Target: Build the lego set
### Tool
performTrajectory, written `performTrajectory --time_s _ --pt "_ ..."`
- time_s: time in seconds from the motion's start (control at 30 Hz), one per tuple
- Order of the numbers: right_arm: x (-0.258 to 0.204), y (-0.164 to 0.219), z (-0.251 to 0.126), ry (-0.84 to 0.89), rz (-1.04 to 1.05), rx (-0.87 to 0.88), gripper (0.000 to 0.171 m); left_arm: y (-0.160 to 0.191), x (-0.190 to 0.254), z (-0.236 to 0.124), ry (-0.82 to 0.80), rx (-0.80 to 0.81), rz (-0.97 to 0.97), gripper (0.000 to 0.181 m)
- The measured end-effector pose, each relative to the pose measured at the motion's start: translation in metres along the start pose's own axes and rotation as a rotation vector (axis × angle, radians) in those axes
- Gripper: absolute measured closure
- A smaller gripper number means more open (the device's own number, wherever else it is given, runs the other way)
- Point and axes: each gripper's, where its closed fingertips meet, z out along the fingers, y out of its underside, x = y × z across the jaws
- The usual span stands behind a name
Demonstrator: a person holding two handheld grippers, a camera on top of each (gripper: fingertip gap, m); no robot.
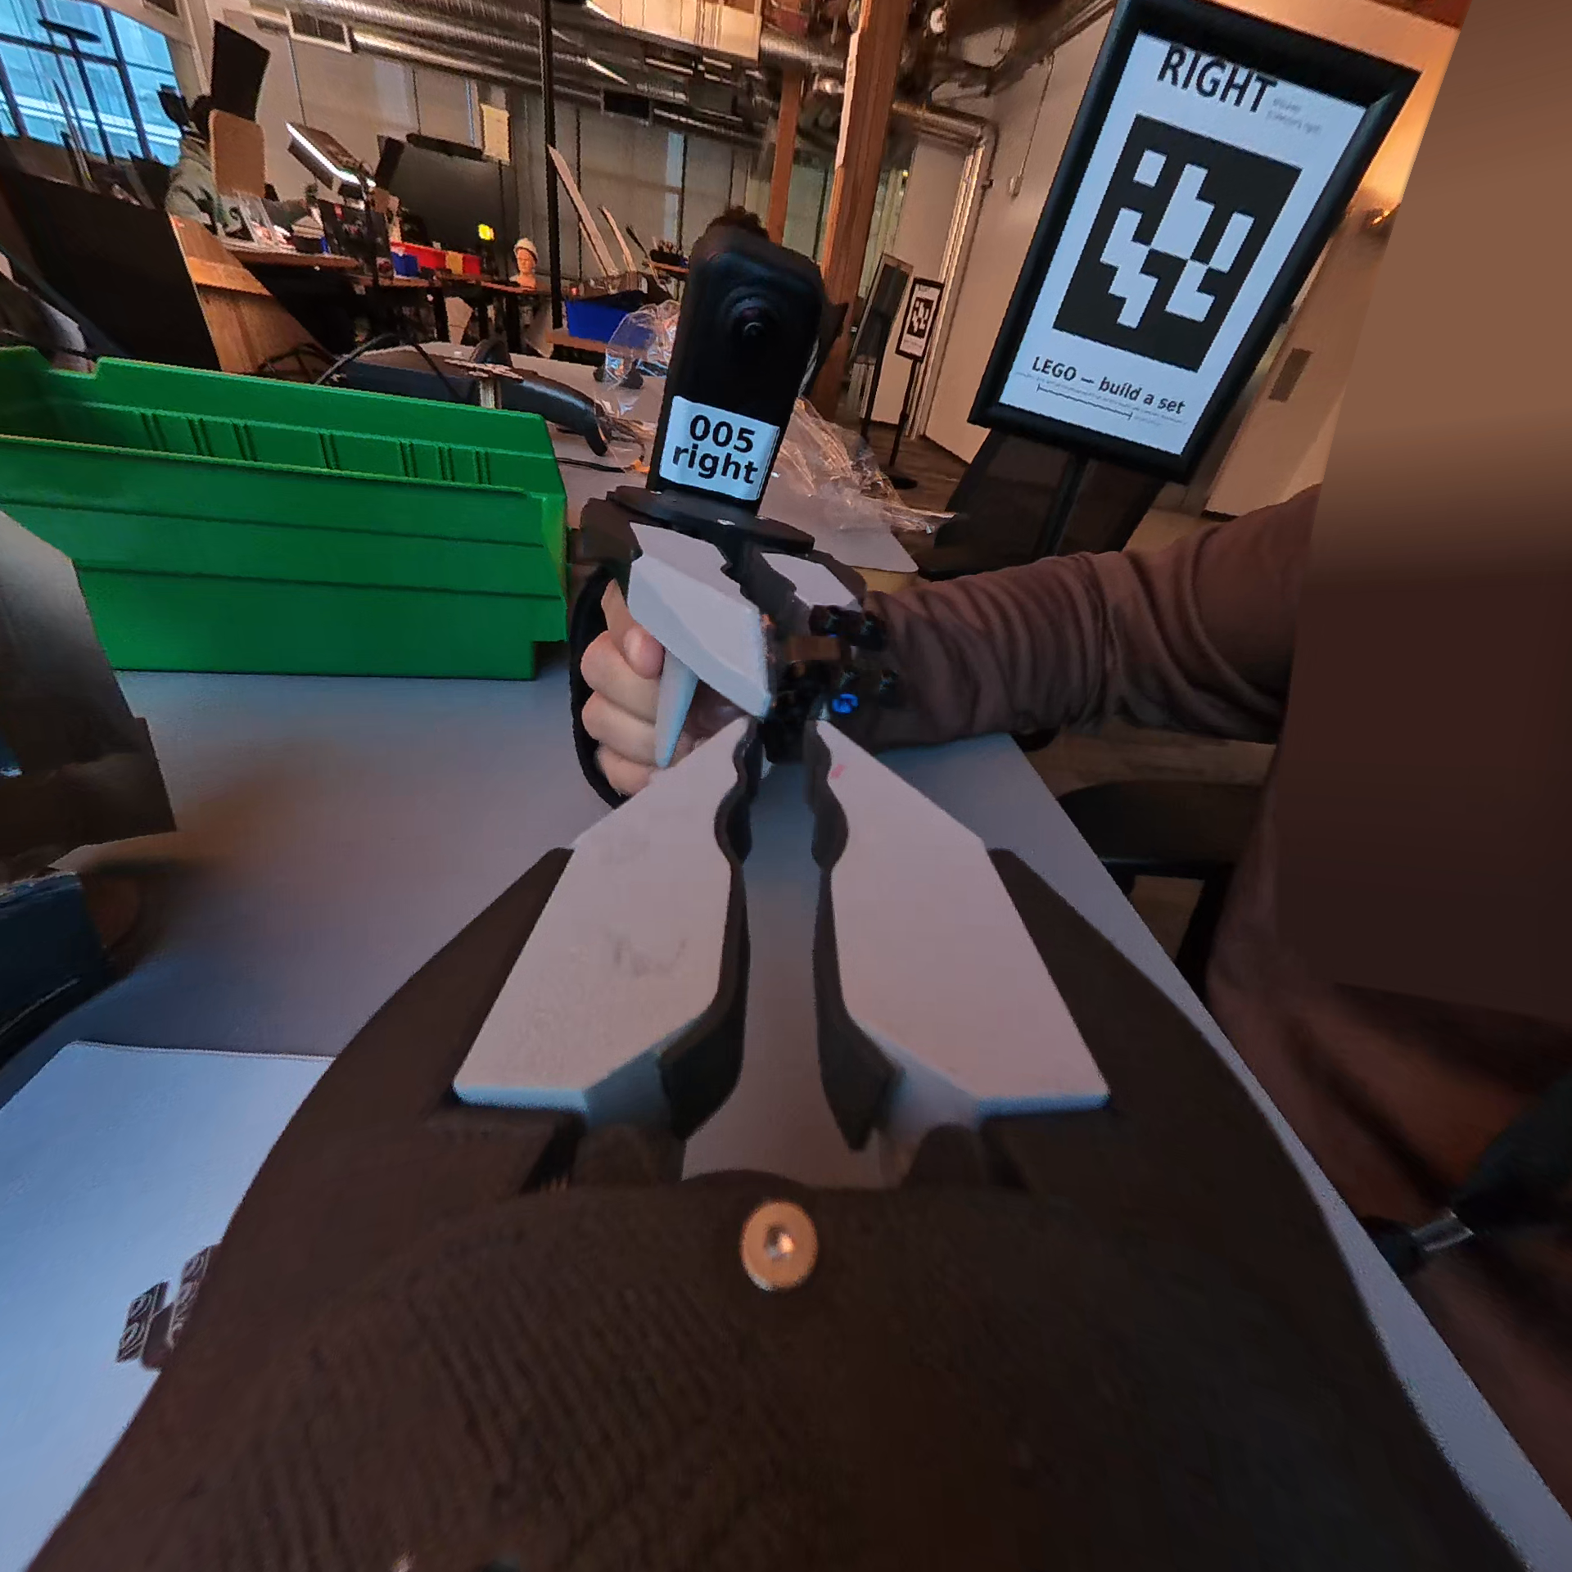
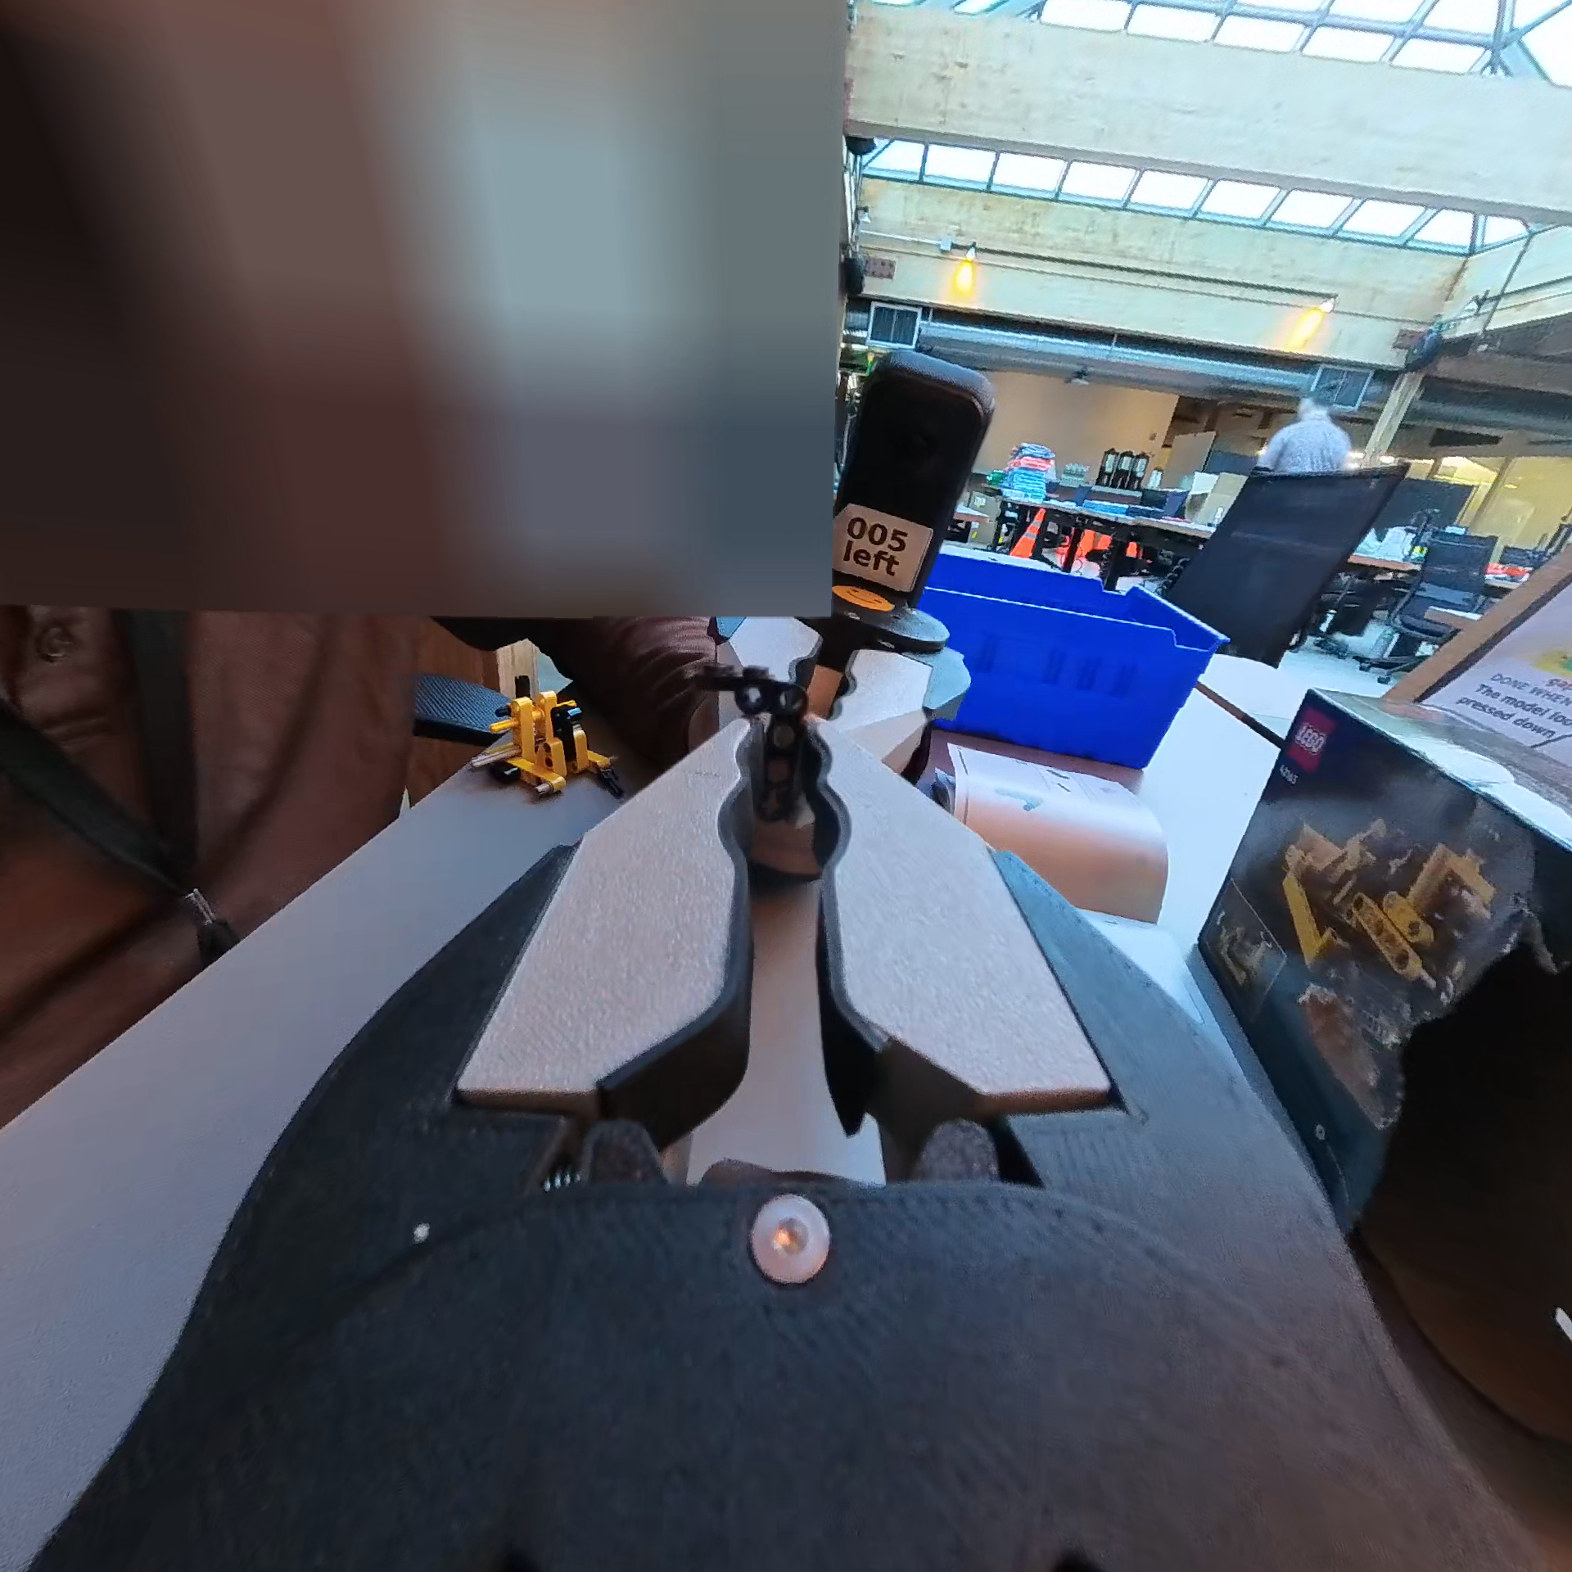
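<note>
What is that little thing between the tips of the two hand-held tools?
A small black Lego piece, pinched by the fingers of the right gripper and reaching toward the left gripper; the right wrist view shows it most clearly.

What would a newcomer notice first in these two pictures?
Probably the two grey-fingered tools meeting tip to tip above the grey table, both on a small black lego assembly: the right tool clamps its holed beam, and the left tool closes near it. Next, the bright green plastic bin behind, and the small yellow-and-black lego model near the table's edge.
</note>
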Motion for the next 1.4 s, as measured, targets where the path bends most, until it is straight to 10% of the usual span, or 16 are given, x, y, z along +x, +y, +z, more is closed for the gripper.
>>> performTrajectory --time_s 0.3,0.97,1.1,1.4 --pt "0.005 0.012 -0.012 0.034 -0.06 -0.129 0.146 0.014 -0.03 -0.009 -0.204 -0.127 0.199 0.177" --pt "0.014 0.023 -0.013 0.121 -0.186 -0.245 0.159 0.023 -0.04 -0.01 -0.272 -0.206 0.277 0.176" --pt "0.019 0.023 -0.017 0.154 -0.206 -0.254 0.159 0.021 -0.043 -0.016 -0.262 -0.186 0.22 0.148" --pt "0.025 0.029 -0.021 0.186 -0.248 -0.296 0.158 0.019 -0.029 -0.019 -0.21 -0.163 0.326 0.162"
